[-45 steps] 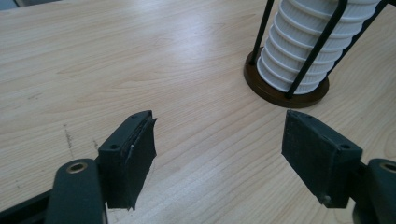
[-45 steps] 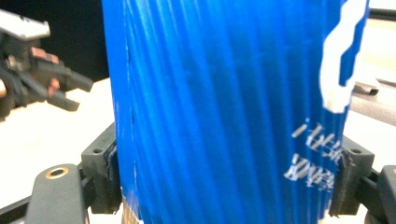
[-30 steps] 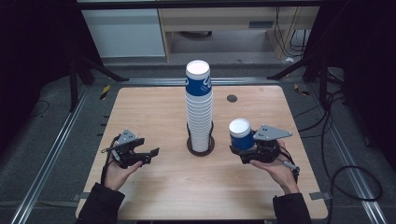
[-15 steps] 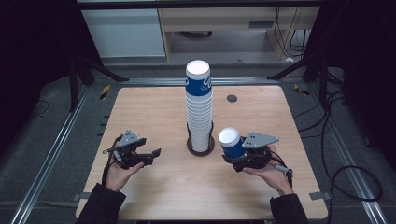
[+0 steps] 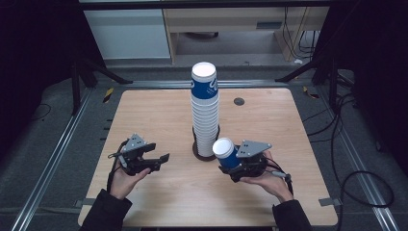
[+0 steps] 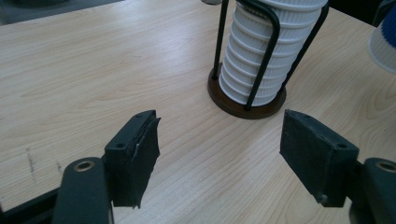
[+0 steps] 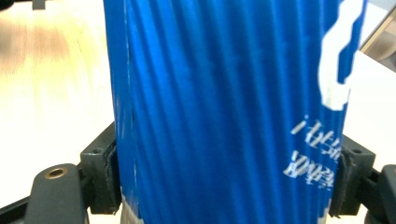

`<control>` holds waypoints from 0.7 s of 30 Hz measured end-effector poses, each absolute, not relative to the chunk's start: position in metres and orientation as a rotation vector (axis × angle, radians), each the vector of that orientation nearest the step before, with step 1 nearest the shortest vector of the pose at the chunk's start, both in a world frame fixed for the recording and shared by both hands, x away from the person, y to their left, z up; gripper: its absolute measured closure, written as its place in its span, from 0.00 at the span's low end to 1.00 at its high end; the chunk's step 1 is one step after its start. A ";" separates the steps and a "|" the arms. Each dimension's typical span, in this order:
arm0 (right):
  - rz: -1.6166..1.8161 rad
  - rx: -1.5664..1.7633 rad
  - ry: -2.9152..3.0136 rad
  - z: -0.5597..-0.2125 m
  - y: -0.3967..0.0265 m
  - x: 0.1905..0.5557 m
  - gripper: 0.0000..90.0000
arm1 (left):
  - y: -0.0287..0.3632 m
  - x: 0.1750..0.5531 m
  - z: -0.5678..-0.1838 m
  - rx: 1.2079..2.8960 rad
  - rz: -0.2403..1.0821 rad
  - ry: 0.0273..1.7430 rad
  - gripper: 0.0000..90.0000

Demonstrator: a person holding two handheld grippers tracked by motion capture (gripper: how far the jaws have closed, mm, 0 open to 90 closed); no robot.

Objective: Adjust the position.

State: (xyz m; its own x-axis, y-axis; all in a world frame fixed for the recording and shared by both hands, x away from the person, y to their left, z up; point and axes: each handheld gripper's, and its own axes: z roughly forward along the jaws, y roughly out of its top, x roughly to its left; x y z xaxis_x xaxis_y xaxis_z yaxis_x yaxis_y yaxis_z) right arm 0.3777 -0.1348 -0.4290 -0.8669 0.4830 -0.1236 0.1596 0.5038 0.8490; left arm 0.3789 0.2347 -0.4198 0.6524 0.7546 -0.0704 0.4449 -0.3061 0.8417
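Even overhead light brightens the pale wooden table (image 5: 159, 115); its surroundings stay dark. The ribbed blue paper cup (image 7: 224, 112) looks blurred close up.

Right tool (image 5: 230, 166), clamped on blue cup (image 5: 225, 152), shifted left across the counter (image 5: 298, 192) and slightly nearer, now just beside the stack (image 5: 205, 110). Cup tilted further toward the stack. Left tool (image 5: 161, 161) jaws just closing, nothing between them.
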 end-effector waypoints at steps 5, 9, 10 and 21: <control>1.292 0.492 2.433 -0.431 -0.127 0.379 0.22 | 0.230 0.376 -0.415 1.953 0.390 0.902 0.33; 1.282 0.474 2.450 -0.430 -0.121 0.383 0.22 | 0.221 0.374 -0.410 1.983 0.364 0.843 0.33; 1.275 0.468 2.453 -0.429 -0.119 0.384 0.22 | 0.218 0.375 -0.409 1.986 0.358 0.828 0.33; 1.259 0.388 2.505 -0.429 -0.110 0.382 0.22 | 0.193 0.370 -0.400 2.021 0.285 0.702 0.34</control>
